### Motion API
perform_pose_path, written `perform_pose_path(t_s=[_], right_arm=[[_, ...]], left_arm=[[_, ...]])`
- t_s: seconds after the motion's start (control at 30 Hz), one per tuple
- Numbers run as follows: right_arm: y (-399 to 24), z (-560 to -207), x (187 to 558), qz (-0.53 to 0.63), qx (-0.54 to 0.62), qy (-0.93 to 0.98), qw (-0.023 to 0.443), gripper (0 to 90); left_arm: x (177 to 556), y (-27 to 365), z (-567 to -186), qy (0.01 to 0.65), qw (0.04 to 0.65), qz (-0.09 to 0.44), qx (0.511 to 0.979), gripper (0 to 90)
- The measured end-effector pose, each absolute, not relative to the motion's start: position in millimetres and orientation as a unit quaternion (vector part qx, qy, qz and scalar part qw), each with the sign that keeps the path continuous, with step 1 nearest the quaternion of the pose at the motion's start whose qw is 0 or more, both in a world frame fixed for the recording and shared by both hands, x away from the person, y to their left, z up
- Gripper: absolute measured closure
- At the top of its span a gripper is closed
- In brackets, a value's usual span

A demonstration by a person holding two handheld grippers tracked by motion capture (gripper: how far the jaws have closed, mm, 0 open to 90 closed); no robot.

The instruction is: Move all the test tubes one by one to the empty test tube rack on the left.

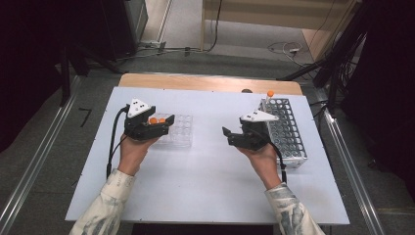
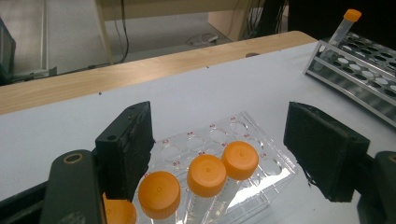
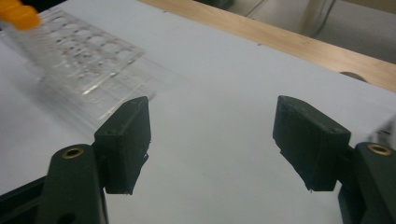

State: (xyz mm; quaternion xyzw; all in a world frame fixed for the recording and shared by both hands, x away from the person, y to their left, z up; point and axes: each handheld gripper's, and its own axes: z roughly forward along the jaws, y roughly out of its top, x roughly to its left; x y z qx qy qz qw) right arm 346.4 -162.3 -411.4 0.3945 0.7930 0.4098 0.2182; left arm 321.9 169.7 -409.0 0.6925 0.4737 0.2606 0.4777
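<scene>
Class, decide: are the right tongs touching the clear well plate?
Apart. The right gripper view shows the right tongs open over bare white table, with the clear well plate farther off.

Left hand-held gripper jaws apart, right hand-held gripper jaws apart, seemingly both held level.

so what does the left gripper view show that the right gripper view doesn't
Left gripper view: three orange-capped tubes standing in the clear well plate, with a fourth cap behind the left jaw, plus the metal rack holding one orange-capped tube.

Right gripper view: bare white table between its open jaws, with nothing held.

Both: the clear well plate, the white table top, its wooden far edge, and wide-open jaws.
</scene>
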Motion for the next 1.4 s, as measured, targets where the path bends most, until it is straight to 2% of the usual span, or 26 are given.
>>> perform_pose_path(t_s=[0.07, 0.27, 0.8, 1.03, 1.4], right_arm=[[-169, -409, 352, 0.397, 0.403, 0.789, 0.239, 26.2], [-191, -405, 368, 0.392, 0.442, 0.764, 0.26, 26.3], [-229, -411, 415, 0.404, 0.518, 0.7, 0.282, 28.9], [-240, -416, 441, 0.38, 0.523, 0.703, 0.297, 37.9], [-245, -423, 469, 0.364, 0.555, 0.699, 0.267, 50.1]], left_arm=[[322, 170, -408, 0.473, 0.479, 0.261, 0.692, 24.3], [321, 170, -408, 0.474, 0.48, 0.262, 0.69, 24.2], [321, 168, -409, 0.471, 0.479, 0.261, 0.693, 23.5], [321, 168, -409, 0.471, 0.48, 0.261, 0.693, 23.2], [322, 167, -410, 0.471, 0.478, 0.26, 0.695, 23.2]])
